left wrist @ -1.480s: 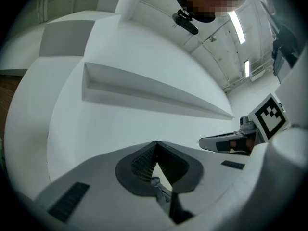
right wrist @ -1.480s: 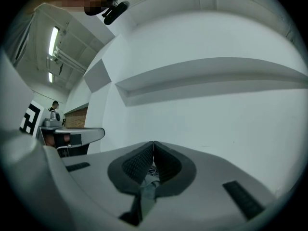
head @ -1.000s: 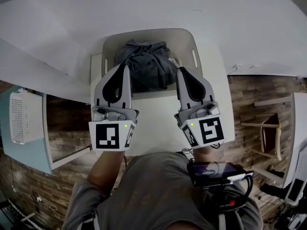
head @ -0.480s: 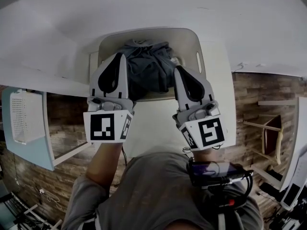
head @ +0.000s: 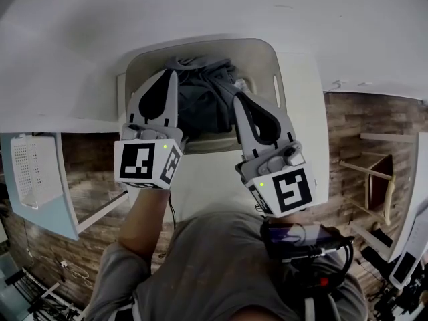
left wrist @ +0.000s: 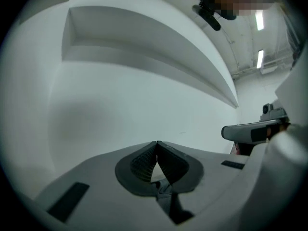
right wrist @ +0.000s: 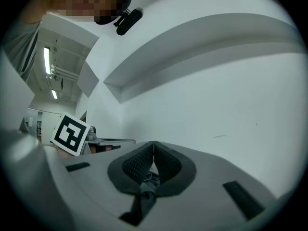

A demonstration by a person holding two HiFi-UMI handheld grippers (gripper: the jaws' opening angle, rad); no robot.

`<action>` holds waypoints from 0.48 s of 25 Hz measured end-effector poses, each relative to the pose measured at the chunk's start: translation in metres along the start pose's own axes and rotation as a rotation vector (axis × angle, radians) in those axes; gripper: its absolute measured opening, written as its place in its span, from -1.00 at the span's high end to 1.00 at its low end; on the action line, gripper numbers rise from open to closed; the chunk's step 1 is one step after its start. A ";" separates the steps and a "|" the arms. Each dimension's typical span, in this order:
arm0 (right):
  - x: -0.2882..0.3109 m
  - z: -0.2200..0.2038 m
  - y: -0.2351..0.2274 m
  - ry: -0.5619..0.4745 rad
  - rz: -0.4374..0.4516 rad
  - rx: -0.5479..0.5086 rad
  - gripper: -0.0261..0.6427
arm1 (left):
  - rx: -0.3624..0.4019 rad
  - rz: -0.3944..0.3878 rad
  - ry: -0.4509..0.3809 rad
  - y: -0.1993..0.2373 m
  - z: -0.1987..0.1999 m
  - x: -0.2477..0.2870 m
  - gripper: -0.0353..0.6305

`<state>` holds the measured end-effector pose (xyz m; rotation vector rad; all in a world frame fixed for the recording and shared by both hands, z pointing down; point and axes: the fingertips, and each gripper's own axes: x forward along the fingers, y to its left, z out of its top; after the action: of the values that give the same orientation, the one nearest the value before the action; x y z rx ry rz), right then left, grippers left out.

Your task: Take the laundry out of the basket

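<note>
- Two tools are counted: the left gripper (head: 172, 77) and the right gripper (head: 238, 99). Each is clenched tight, pad pressed against pad, with nothing caught between.
- One basket (head: 269, 53), pale and round-cornered, is seen just ahead of and below both pairs of tips. Its near rim is partly covered by the two grippers.
- One heap of laundry (head: 204, 95), dark grey, lies inside the basket. How many garments are bundled in it cannot be told from the crumpled mass.
- The left gripper's tips are seen over the heap's left edge and the right gripper's tips over its right edge, so most of the heap shows between the two tools.
- One white table (head: 214, 179) is seen beneath both grippers, and the basket rests at its far end.
- One white wall (left wrist: 144, 90) fills the space ahead of both sets of jaws.
- One white perforated bin (head: 32, 169) is seen well to the left of the left gripper, on a pale blue surface.
- One wooden-framed piece of furniture (head: 378, 189) stands well to the right of the right gripper.
- One dark device (head: 297, 236) with cables is worn at the person's waist, just behind the right gripper's marker cube.
</note>
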<state>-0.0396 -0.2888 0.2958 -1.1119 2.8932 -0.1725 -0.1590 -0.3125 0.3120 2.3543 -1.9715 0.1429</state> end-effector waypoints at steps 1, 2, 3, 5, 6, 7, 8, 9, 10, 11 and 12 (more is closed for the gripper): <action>0.002 0.001 0.000 -0.001 0.003 0.008 0.90 | -0.017 -0.010 0.017 0.002 -0.003 0.004 0.87; 0.003 0.002 0.000 -0.003 0.006 0.017 0.90 | -0.016 -0.016 0.032 0.003 -0.004 0.008 0.87; 0.004 0.004 0.001 -0.007 0.009 0.023 0.90 | 0.000 -0.018 0.041 0.004 -0.005 0.011 0.87; 0.006 0.007 0.002 -0.014 0.017 0.028 0.90 | 0.053 -0.012 0.062 0.007 -0.008 0.017 0.87; 0.007 0.009 0.002 -0.016 0.022 0.029 0.90 | 0.070 -0.011 0.076 0.009 -0.011 0.020 0.87; 0.009 0.009 0.002 -0.017 0.026 0.030 0.90 | 0.080 -0.010 0.091 0.011 -0.015 0.023 0.87; 0.011 0.010 0.001 -0.017 0.030 0.031 0.90 | 0.084 -0.010 0.106 0.013 -0.020 0.025 0.87; 0.012 0.010 0.001 -0.017 0.032 0.033 0.90 | 0.086 -0.008 0.119 0.015 -0.024 0.027 0.87; 0.013 0.010 0.001 -0.017 0.033 0.036 0.90 | 0.085 -0.006 0.131 0.017 -0.027 0.027 0.87; 0.014 0.010 0.001 -0.014 0.034 0.040 0.90 | 0.081 -0.005 0.144 0.018 -0.031 0.027 0.87; 0.015 0.009 0.001 -0.011 0.035 0.043 0.90 | 0.076 -0.007 0.159 0.019 -0.035 0.027 0.86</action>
<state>-0.0507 -0.2986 0.2869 -1.0509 2.8829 -0.2256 -0.1738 -0.3387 0.3496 2.3136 -1.9157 0.3985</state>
